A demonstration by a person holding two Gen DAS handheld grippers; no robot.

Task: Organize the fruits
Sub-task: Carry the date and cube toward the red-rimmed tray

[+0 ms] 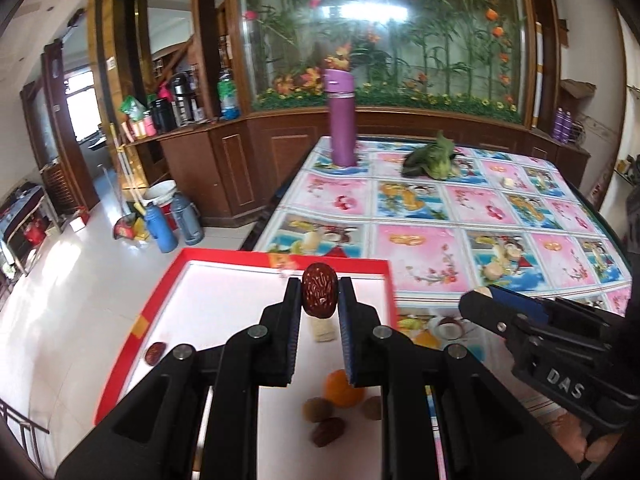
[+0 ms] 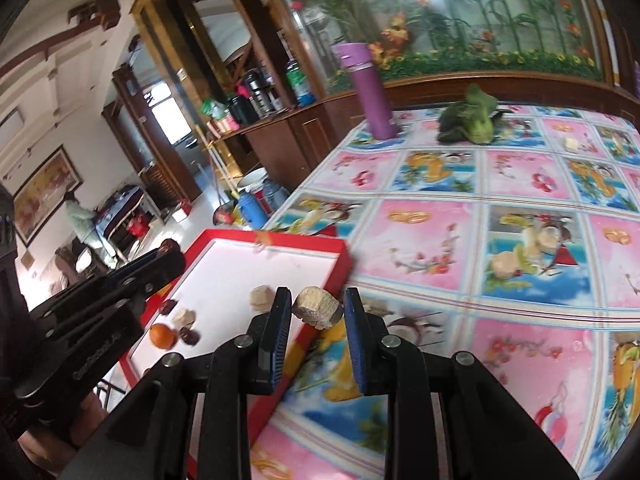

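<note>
On the surface, covered by a cloth printed with pink and blue fruit squares, a red-rimmed tray with a white floor sits at the near left corner. Far back stand a purple flask and, to its right, a leafy green vegetable. Inside the tray lie an orange, a few brown dates, another date near the left rim, and pale chunks. Above the tray, the left hand-held gripper pinches a wrinkled red date between its blue-padded fingers. The right hand-held gripper hangs at the tray's right rim, clamped on a pale, woody-looking chunk; what kind of fruit it is cannot be told.
</note>
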